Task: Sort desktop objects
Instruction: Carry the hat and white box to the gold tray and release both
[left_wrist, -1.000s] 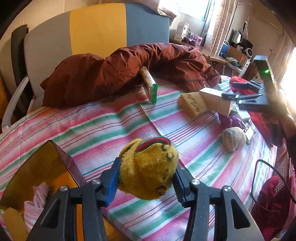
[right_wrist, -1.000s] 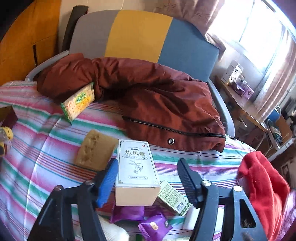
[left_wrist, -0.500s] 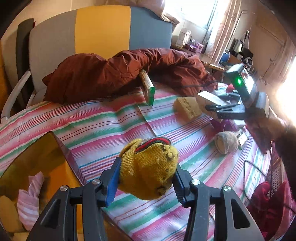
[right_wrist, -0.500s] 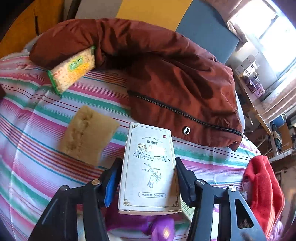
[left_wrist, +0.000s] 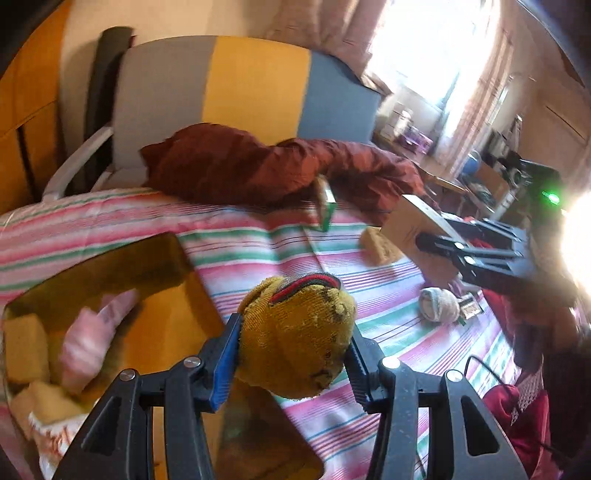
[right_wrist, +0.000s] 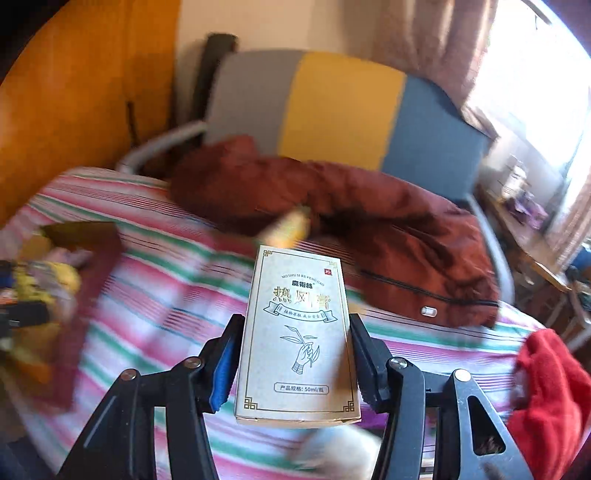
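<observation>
Between your left gripper's (left_wrist: 291, 363) jaws sits the sock (left_wrist: 297, 338), above the tablecloth (left_wrist: 258, 251). The bin (left_wrist: 110, 266) lies just left of it, a rolled sock (left_wrist: 439, 304) off right. Your right gripper (right_wrist: 295, 363) holds the box (right_wrist: 299, 332); behind it lies the jacket (right_wrist: 388, 229), with the chair (right_wrist: 332, 110) beyond

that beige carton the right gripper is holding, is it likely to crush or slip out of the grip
The beige carton looks like thin printed card, so a hard squeeze would probably dent it, though its walls look straight now. The right gripper grips only its lower half on flat sides, so it may pivot or slide if swung fast. Labelled as a small bottle pack, it is probably light.
</observation>
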